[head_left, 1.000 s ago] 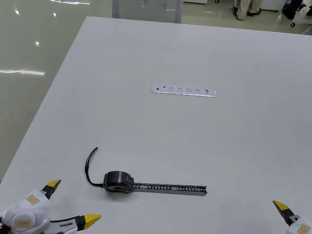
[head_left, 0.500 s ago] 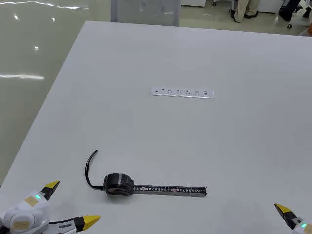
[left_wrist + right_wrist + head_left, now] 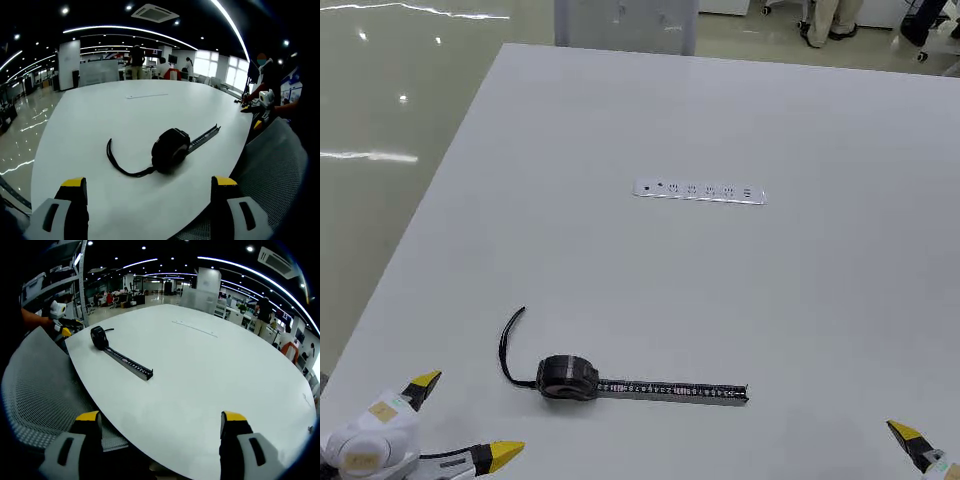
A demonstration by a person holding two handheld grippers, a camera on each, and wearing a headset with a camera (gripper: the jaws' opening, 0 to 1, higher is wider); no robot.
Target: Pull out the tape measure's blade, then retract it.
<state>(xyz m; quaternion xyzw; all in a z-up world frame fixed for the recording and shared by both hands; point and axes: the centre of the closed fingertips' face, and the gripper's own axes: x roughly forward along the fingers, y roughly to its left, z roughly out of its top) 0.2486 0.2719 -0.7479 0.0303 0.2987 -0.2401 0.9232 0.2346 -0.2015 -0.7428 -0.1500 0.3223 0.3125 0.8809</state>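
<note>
Head view: the tape [image 3: 567, 377] lies near our edge of the table [image 3: 720, 280], its blade [image 3: 670, 390] out flat. Our left gripper [image 3: 465, 418] and right gripper [image 3: 160, 417] flank it, jaws apart, touching nothing, probably poised to retract it.

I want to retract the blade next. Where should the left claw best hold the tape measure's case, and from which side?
Probably the black case, across its two flat faces, with the left claw coming in from the strap end. The blade runs out of the opposite side, and that claw is open and nearest.
</note>
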